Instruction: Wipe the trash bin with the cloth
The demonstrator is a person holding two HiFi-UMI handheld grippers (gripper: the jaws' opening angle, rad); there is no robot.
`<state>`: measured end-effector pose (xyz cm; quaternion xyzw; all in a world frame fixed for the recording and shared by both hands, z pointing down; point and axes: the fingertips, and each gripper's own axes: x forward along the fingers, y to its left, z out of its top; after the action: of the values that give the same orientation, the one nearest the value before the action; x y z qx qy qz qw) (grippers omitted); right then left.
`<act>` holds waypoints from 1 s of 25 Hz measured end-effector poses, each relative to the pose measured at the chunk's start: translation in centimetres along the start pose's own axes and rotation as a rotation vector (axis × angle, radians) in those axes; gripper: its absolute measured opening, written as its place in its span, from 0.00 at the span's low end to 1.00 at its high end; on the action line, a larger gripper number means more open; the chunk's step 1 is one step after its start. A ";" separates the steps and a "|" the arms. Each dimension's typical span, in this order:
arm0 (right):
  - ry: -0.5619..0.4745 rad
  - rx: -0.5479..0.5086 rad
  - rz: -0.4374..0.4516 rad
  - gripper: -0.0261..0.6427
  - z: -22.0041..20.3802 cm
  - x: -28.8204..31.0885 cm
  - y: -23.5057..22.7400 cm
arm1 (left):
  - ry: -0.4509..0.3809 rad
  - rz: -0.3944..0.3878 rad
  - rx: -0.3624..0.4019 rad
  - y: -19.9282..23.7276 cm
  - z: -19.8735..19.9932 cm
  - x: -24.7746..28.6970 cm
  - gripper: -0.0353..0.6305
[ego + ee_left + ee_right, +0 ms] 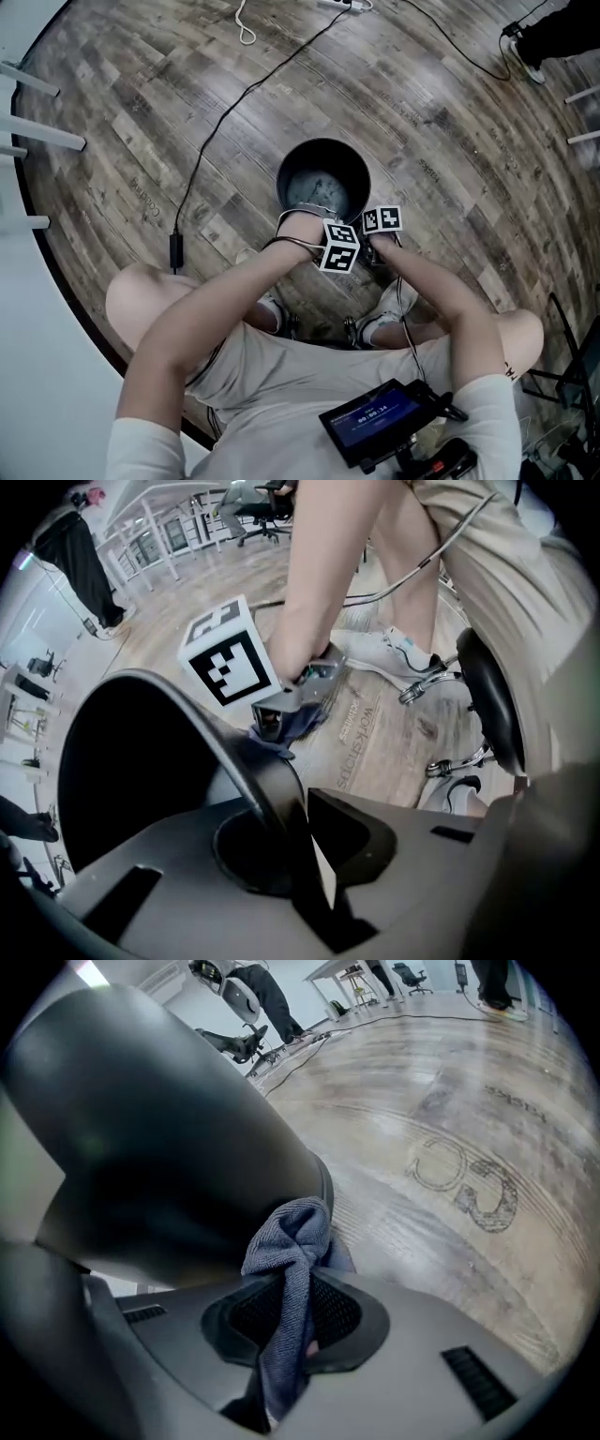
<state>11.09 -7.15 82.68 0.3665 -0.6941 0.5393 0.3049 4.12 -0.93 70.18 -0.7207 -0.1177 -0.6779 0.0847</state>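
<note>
A black round trash bin [323,143] stands on the wooden floor just in front of the person's feet. My left gripper [292,855] points straight down at the near rim and is shut on the bin's rim [253,766], one jaw inside and one outside. Beside it, my right gripper [291,1335] is shut on a blue-grey cloth [292,1237]. The cloth bunches up against the bin's dark outer wall [159,1147]. In the left gripper view the right gripper's marker cube [225,658] and the cloth [292,726] sit just outside the rim.
A black cable [220,122] with a power brick [175,248] runs across the floor left of the bin. The person's shoes [394,653] and a stool's base [487,696] are close behind the bin. White furniture legs [37,84] stand at the far left.
</note>
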 end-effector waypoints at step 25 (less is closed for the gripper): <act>-0.140 -0.049 0.118 0.13 4.4 -17.8 12.4 | 0.199 0.097 0.318 -1.1 -6.4 0.0 0.10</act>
<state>10.27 -6.36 60.52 0.3543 -0.7472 0.5121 0.2323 -2.30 -1.72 70.52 -0.6324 -0.1793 -0.7139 0.2414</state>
